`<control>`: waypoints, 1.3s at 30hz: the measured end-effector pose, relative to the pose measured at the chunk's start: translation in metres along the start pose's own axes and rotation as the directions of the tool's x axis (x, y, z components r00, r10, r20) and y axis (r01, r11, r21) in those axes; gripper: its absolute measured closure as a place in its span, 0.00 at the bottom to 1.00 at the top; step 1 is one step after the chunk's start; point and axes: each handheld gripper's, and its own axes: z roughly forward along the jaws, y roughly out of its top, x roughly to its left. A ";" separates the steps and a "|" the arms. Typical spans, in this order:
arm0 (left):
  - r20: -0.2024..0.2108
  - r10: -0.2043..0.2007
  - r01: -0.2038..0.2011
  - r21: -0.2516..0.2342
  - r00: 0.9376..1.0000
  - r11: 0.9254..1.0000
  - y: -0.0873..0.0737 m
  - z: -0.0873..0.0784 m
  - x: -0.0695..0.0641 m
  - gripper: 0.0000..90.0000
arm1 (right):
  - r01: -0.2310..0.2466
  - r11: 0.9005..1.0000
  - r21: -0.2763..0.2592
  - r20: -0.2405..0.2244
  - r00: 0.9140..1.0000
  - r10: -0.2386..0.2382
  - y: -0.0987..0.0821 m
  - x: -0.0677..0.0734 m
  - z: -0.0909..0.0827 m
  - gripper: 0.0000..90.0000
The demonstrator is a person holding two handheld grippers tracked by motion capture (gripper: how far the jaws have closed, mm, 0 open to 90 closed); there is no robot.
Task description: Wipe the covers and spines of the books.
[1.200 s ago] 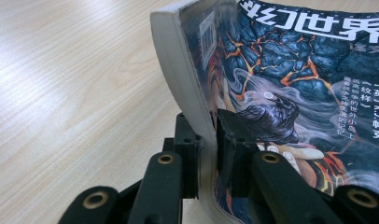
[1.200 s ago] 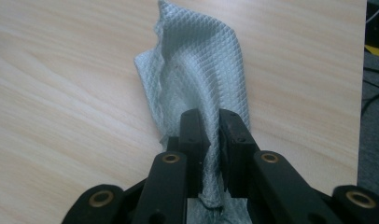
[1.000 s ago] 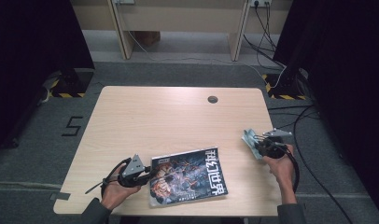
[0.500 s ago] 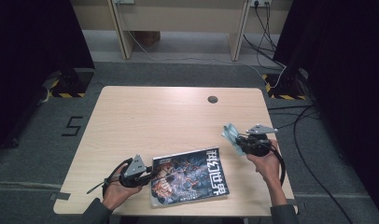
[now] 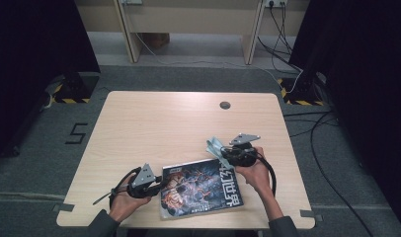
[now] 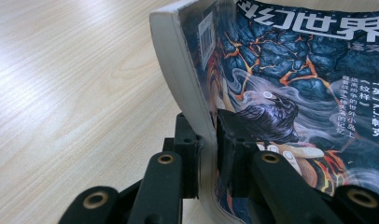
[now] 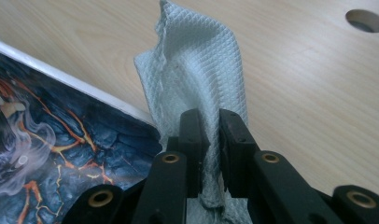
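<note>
A magazine (image 5: 201,187) with a dark blue and orange cover lies near the table's front edge. My left gripper (image 5: 156,186) is shut on its left edge; in the left gripper view the magazine (image 6: 290,88) curls up between the jaws of my left gripper (image 6: 208,154). My right gripper (image 5: 223,152) hovers over the magazine's far right corner, shut on a pale blue-grey cloth (image 5: 214,146). In the right gripper view the quilted cloth (image 7: 201,79) stands up from the closed jaws of my right gripper (image 7: 210,154), with the magazine (image 7: 61,158) at lower left.
The light wooden table (image 5: 169,123) has a round cable hole (image 5: 224,105) near its far edge. Cables (image 5: 307,123) trail over the grey floor to the right. Desk legs (image 5: 127,29) stand beyond the table.
My right gripper has carried the cloth leftward from the table's right edge to the magazine's far right corner. The left gripper and magazine have stayed put.
</note>
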 end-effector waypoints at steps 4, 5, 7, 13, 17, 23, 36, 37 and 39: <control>0.000 0.010 -0.010 0.000 1.000 1.000 0.001 0.001 -0.002 0.87 | -0.014 1.000 0.028 0.004 1.000 0.014 -0.001 -0.001 0.010 0.90; -0.002 0.014 -0.014 0.000 1.000 1.000 0.002 0.001 -0.003 0.87 | -0.014 0.999 0.033 -0.001 1.000 0.014 -0.002 -0.001 0.012 0.90; -0.003 0.017 -0.017 -0.001 1.000 1.000 0.002 0.002 -0.004 0.87 | -0.020 0.999 0.040 -0.016 1.000 0.021 -0.001 0.001 0.015 0.90; -0.007 0.025 -0.025 0.004 1.000 1.000 0.002 0.002 -0.004 0.87 | 0.016 0.999 0.050 -0.037 0.999 -0.015 0.006 0.011 0.020 0.90; -0.008 0.027 -0.027 0.002 1.000 1.000 0.002 0.002 -0.005 0.87 | 0.027 0.999 0.044 -0.054 0.998 -0.025 0.011 0.018 0.021 0.90; -0.010 0.031 -0.031 0.003 0.999 1.000 0.002 0.002 -0.005 0.87 | 0.058 0.998 0.028 -0.097 0.994 -0.055 0.020 0.033 0.023 0.90; -0.015 0.040 -0.040 0.000 0.999 0.999 0.002 0.002 -0.006 0.86 | 0.112 0.994 -0.018 -0.167 0.979 -0.114 0.036 0.063 0.024 0.89; -0.015 0.040 -0.040 -0.002 0.999 0.999 0.002 0.002 -0.006 0.86 | 0.117 0.993 -0.017 -0.165 0.979 -0.119 0.036 0.063 0.023 0.89; -0.017 0.043 -0.043 -0.003 0.999 0.999 0.002 0.001 -0.006 0.86 | 0.118 0.993 -0.017 -0.167 0.979 -0.119 0.036 0.062 0.023 0.89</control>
